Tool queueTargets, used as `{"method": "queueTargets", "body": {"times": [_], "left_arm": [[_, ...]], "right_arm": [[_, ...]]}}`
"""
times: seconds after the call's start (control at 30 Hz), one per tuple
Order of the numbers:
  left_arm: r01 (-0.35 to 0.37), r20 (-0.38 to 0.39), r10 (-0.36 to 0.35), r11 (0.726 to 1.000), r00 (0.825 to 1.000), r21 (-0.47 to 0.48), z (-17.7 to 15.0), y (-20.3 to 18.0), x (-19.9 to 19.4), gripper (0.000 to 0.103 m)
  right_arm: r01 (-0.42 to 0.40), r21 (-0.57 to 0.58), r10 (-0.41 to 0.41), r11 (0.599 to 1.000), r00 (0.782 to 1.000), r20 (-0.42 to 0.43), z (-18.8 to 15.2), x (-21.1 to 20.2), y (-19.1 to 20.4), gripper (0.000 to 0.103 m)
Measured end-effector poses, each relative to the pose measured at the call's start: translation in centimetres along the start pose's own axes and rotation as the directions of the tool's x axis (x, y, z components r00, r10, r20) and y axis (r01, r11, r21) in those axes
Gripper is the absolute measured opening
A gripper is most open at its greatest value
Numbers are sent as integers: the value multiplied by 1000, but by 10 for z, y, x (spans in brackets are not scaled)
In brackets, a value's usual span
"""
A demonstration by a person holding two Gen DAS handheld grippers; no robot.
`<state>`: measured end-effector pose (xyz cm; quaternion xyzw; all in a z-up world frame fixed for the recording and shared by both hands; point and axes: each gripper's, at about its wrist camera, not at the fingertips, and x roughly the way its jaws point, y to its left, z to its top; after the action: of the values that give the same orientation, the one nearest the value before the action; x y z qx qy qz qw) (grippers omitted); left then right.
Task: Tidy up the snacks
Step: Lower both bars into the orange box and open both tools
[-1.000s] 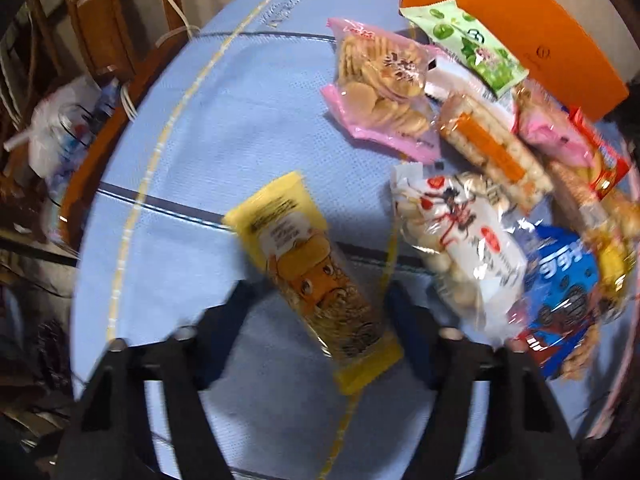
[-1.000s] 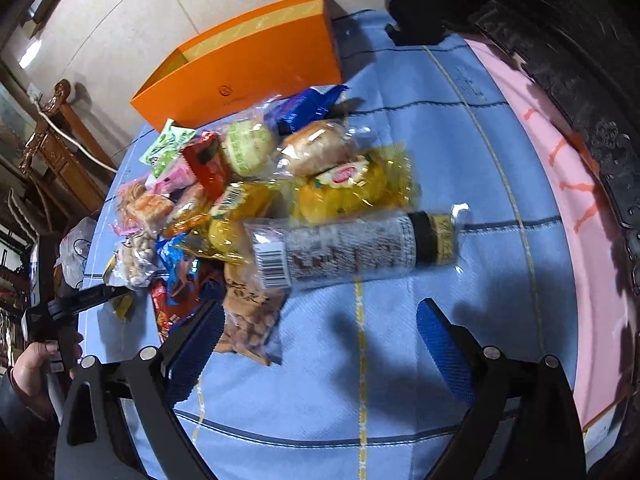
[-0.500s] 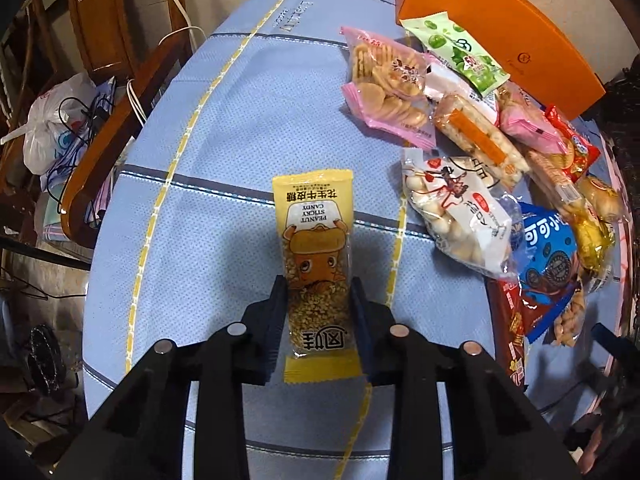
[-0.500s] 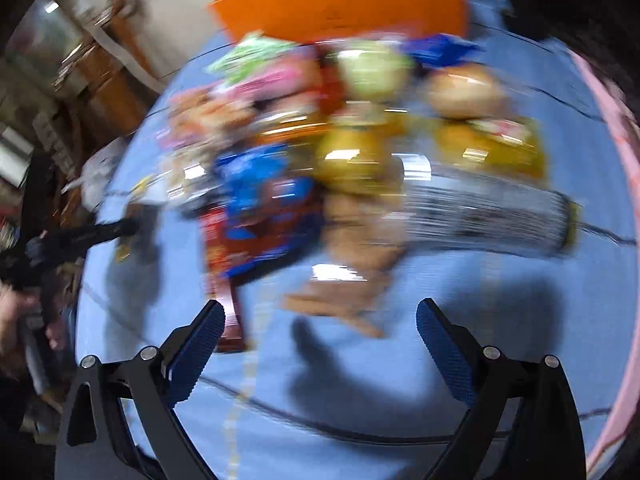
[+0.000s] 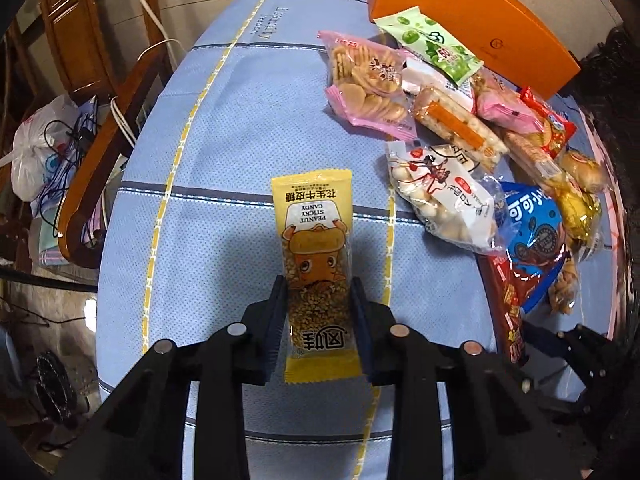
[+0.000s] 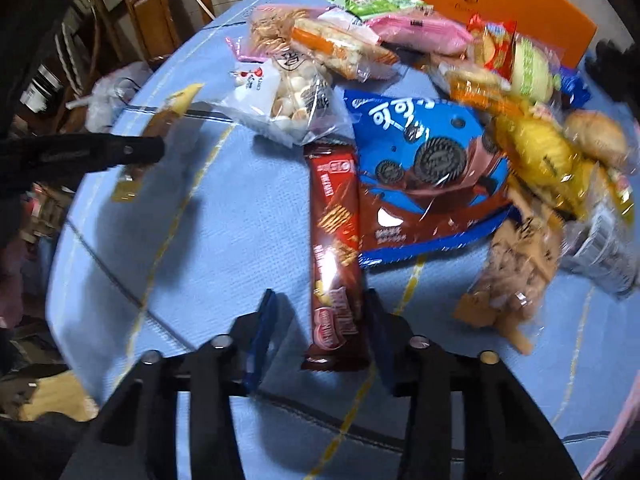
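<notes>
My left gripper (image 5: 318, 312) is shut on the lower part of a yellow peanut candy packet (image 5: 312, 224), held a little above the blue tablecloth (image 5: 224, 120). The right wrist view shows that gripper (image 6: 120, 150) from the side with the packet (image 6: 176, 104). My right gripper (image 6: 320, 320) points down over a long dark red biscuit pack (image 6: 334, 232) lying flat. Its jaws are closing with the pack's near end between them. The right pad is at the pack's edge; the left pad stands a gap away.
A pile of snack bags lies to the right, with a blue cookie bag (image 6: 424, 168) touching the red pack. An orange box (image 5: 480, 20) stands at the far end. A wooden chair (image 5: 100, 140) and a white plastic bag (image 5: 36, 148) are off the table's left edge.
The left jaws shut on the yellow packet, straightened it and lifted it slightly. The right gripper swung left across the pile to the red pack, and its wide jaws narrowed.
</notes>
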<state>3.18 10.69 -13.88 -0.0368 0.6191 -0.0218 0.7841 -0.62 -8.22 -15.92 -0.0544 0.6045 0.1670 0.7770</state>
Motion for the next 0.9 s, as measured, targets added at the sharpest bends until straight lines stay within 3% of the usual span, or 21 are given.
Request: {"method": "queueTargets", "body": {"times": [0.03, 0.1, 0.2, 0.4, 0.57, 0.77, 0.9], "left_arm": [[2, -1, -2, 1000, 1000, 10, 0, 1, 0, 30], [12, -9, -12, 1000, 1000, 21, 2, 2, 1, 30], [27, -12, -26, 999, 1000, 48, 6, 3, 3, 30], [48, 24, -52, 992, 998, 120, 11, -11, -10, 30], [77, 54, -86, 986, 995, 145, 19, -22, -28, 30], [106, 146, -133, 978, 980, 180, 53, -48, -69, 30], [120, 214, -165, 971, 963, 209, 101, -79, -95, 30]], "right_arm": [[35, 9, -35, 999, 999, 4, 0, 0, -1, 24], [9, 42, -9, 999, 1000, -1, 0, 0, -3, 24], [34, 39, -34, 999, 999, -4, -8, -2, -2, 23], [-126, 146, 124, 981, 992, 25, -17, -31, -15, 23], [-129, 138, 118, 982, 989, 84, -9, -60, -23, 23], [-96, 146, 65, 985, 977, 205, 33, -102, -54, 23], [-86, 157, 37, 984, 956, 290, 75, -134, -92, 23]]}}
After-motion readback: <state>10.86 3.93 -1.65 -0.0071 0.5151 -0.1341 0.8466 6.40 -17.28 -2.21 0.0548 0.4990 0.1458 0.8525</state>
